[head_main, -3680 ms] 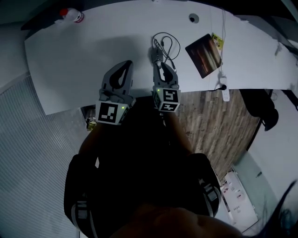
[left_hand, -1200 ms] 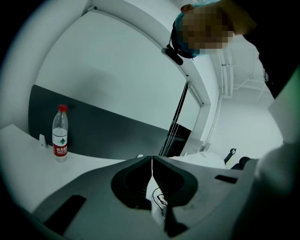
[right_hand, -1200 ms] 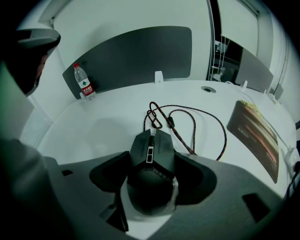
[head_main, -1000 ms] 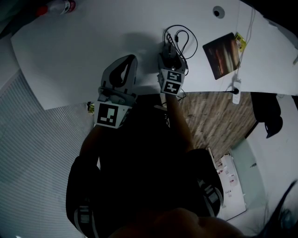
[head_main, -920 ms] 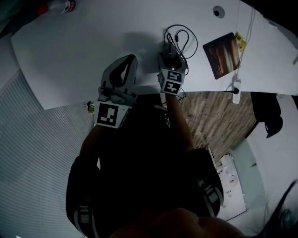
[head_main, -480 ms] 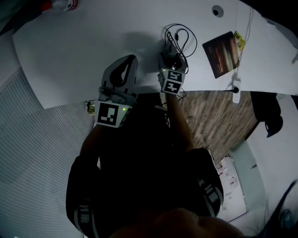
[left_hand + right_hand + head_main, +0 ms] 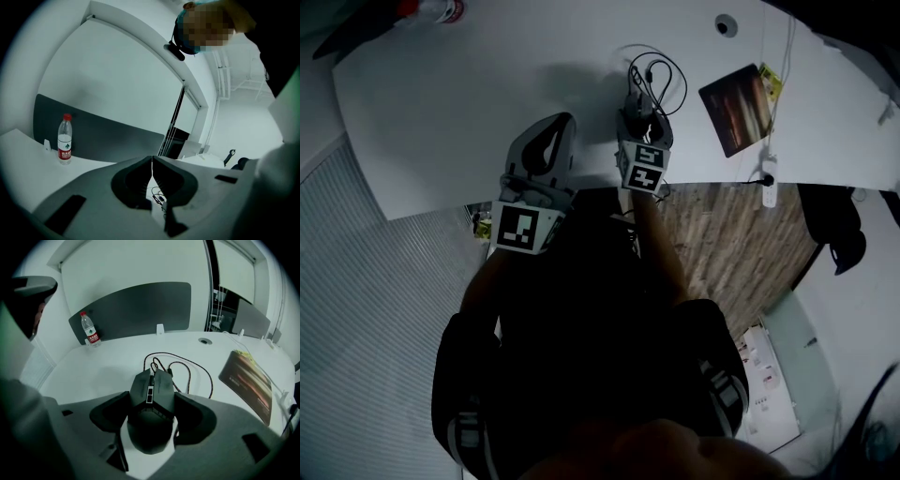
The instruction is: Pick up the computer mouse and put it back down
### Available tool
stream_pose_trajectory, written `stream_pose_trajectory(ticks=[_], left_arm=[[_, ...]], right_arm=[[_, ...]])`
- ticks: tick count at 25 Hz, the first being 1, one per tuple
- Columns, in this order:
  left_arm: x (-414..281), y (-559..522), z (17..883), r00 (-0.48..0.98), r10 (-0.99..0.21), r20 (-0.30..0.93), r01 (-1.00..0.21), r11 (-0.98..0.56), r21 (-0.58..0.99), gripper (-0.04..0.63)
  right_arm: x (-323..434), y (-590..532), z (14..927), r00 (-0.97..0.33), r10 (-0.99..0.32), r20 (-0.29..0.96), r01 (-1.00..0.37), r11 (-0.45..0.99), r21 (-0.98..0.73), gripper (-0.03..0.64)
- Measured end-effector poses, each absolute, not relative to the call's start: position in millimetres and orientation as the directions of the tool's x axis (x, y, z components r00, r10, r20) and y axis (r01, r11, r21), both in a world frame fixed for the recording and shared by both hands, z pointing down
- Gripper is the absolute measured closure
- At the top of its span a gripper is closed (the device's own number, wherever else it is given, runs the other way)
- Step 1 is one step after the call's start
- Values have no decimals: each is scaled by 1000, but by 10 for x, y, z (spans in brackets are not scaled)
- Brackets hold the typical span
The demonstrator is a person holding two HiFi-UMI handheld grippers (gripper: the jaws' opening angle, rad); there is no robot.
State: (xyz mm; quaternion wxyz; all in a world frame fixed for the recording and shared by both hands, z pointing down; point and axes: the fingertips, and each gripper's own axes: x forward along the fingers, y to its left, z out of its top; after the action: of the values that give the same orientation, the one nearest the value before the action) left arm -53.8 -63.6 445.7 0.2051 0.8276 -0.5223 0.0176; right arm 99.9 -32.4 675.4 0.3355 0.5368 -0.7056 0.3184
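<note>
Right gripper view shows the computer mouse (image 7: 152, 380) clamped between the two jaws of the right gripper (image 7: 152, 393), one pad pressed against each side of its dark body. Whether the mouse rests on the white desk (image 7: 469, 103) or sits just above it cannot be determined; it lies close to the desk's near edge. Its cable (image 7: 187, 369) loops toward the far edge. A dark mouse pad (image 7: 248, 383) lies flat to the right, well apart, near the right edge. A water bottle (image 7: 64, 138) stands upright at the far left corner. The left gripper (image 7: 152, 161) is clenched, jaw tips meeting with nothing between them, over the near edge.
</note>
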Motion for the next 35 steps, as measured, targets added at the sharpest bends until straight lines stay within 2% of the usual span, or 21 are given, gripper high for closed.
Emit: stream_pose_trajectory(ticks=[35], left_arm=[[-488,-261,3351,425,-901,86,-879,-388,276,591]], right_arm=[[1100,-354,5281,-235,-736,635,-967,243,-76,333]])
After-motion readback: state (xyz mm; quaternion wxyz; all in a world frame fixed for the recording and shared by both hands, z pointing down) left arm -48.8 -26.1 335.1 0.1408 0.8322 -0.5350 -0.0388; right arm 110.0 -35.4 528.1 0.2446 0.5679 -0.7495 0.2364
